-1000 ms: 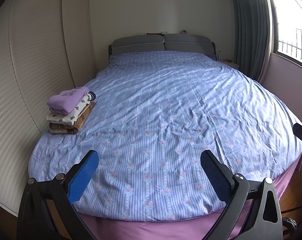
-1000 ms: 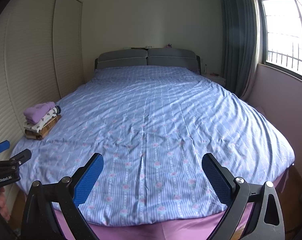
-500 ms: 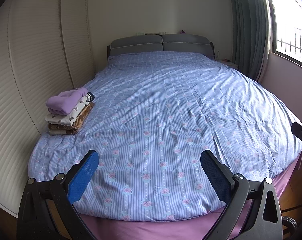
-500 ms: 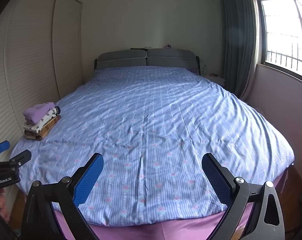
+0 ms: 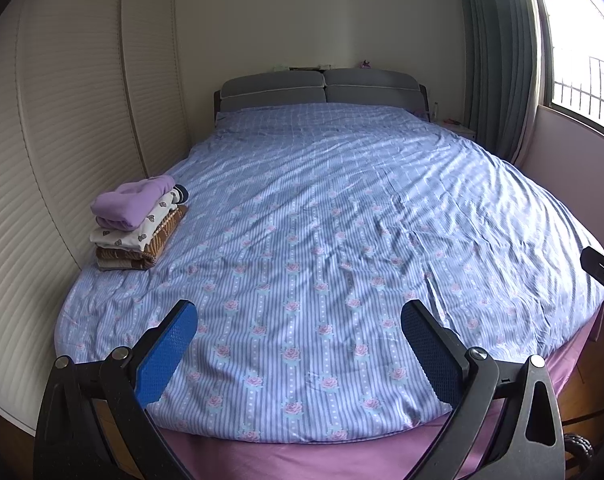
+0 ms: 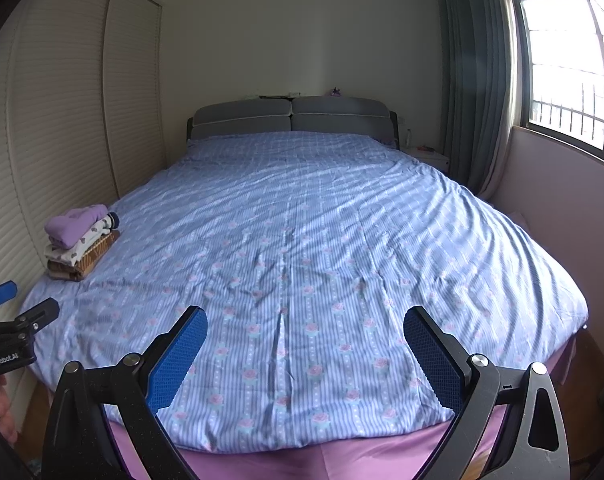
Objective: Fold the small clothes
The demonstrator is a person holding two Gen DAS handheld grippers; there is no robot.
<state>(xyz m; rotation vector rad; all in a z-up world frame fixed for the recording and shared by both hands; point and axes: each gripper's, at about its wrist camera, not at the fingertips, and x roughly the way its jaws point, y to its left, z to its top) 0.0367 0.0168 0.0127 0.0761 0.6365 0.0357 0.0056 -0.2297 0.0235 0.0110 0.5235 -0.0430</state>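
Both jaws wide, empty: left gripper (image 5: 297, 344), right gripper (image 6: 304, 346). Stack (image 5: 135, 222) folded far left; likely done, keep clear.

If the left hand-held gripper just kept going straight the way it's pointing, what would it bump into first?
Probably the blue striped bedspread: the open left hand-held gripper points across the bed with nothing between. The folded clothes stack sits off to its left, out of that line. Depth is uncertain.
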